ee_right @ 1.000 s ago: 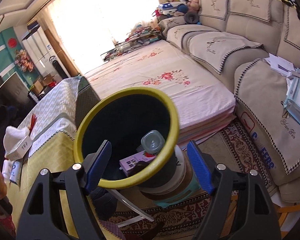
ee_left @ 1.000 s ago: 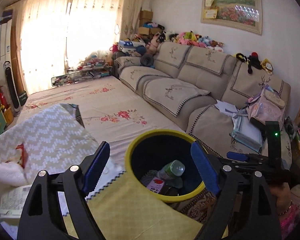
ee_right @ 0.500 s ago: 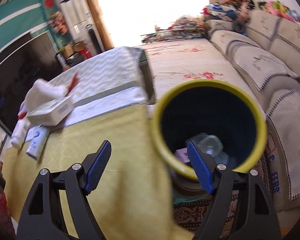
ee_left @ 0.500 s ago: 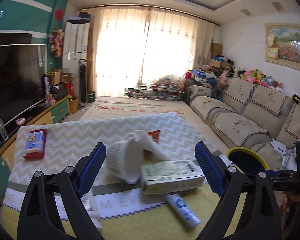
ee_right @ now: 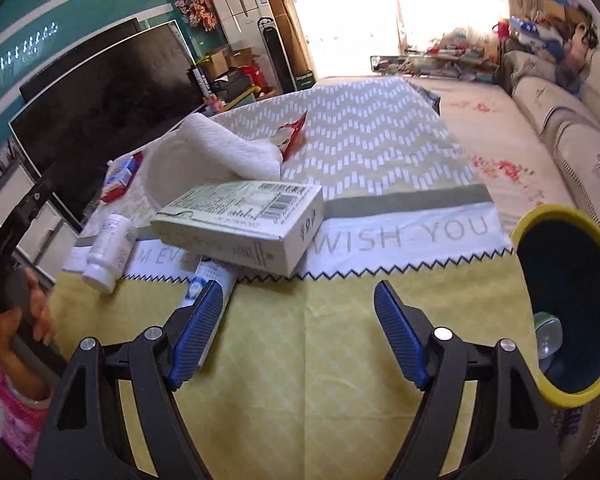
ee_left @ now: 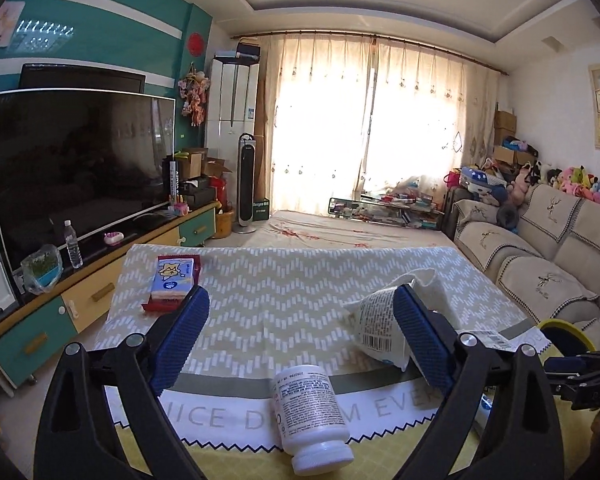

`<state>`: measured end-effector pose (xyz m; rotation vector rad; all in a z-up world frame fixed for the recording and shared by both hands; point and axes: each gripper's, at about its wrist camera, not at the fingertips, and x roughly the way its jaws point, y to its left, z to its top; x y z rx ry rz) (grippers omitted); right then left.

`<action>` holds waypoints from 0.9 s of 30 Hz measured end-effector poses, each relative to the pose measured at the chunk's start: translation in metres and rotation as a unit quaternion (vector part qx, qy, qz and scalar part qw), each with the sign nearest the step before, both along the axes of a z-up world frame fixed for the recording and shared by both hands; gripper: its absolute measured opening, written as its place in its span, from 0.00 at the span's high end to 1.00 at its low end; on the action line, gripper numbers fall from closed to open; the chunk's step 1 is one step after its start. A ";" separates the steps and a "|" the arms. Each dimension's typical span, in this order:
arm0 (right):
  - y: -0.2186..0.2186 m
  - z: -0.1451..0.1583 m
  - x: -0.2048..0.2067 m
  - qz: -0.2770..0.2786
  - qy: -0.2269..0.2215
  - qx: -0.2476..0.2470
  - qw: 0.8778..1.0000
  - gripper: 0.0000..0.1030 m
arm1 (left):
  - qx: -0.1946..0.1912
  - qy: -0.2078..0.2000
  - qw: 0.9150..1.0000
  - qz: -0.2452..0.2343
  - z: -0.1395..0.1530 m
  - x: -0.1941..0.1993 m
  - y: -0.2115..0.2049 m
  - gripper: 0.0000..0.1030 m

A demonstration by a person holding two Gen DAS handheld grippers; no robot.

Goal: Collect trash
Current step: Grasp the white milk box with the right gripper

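The left tongs (ee_left: 298, 338) stand wide above the counter (ee_left: 284, 292) and hold nothing; the right tongs (ee_right: 298, 332) are also wide and empty, over the yellow part of the cloth (ee_right: 300, 360). In the left view a white bottle (ee_left: 310, 420) lies on its side on the cloth near the front edge, between the two blue pads and lower than them, with its cap toward the camera. Beside the right pad (ee_left: 418, 340) there is a white bag (ee_left: 380, 320) with a barcode, partly hidden by this pad. Further away on the left side of the counter lies a blue packet (ee_left: 172, 280) on top of a red one. In the right view a box (ee_right: 240, 220) with a barcode lies across the white band of the cloth, and one end of it rests over a tube (ee_right: 208, 292), which reaches under the left pad (ee_right: 196, 336). Behind the box a paper towel (ee_right: 228, 148) lies over a white bowl (ee_right: 164, 176), and a red wrapper (ee_right: 294, 134) sticks up just beside the towel. The bottle is seen here too, left of the box and near the edge of the white band. The bin (ee_right: 568, 304), dark inside with a yellow rim, is at the right edge of the counter, to the right of the right tongs; inside it a clear bottle (ee_right: 548, 336) is visible. In the left view only a piece of the yellow rim shows at the far right. The person's left hand (ee_right: 32, 312) shows at the left edge of the right view.
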<state>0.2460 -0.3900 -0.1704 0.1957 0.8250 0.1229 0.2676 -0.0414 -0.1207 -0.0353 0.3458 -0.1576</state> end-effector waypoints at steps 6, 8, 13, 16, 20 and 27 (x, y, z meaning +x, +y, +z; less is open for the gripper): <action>0.031 0.002 0.006 0.012 -0.023 -0.126 0.992 0.28 | -0.022 0.031 0.999 -0.006 -0.006 0.000 -0.009 0.11; 0.034 -0.003 0.013 0.014 -0.010 -0.143 0.990 0.29 | -0.031 0.043 0.999 -0.006 -0.007 0.004 -0.007 0.11; 0.038 -0.013 0.027 0.018 0.006 -0.194 0.981 0.29 | -0.040 0.052 0.998 0.005 -0.010 0.008 -0.002 0.11; 0.043 -0.010 0.033 0.025 -0.010 -0.219 0.975 0.29 | -0.037 0.054 0.998 0.003 -0.010 0.009 -0.004 0.11; 0.051 -0.003 0.037 0.036 -0.038 -0.239 0.970 0.29 | -0.023 0.051 0.998 0.002 -0.011 0.008 -0.010 0.11; 0.046 0.005 0.047 0.052 -0.028 -0.241 0.969 0.29 | -0.014 0.055 0.998 0.000 -0.013 0.009 -0.015 0.11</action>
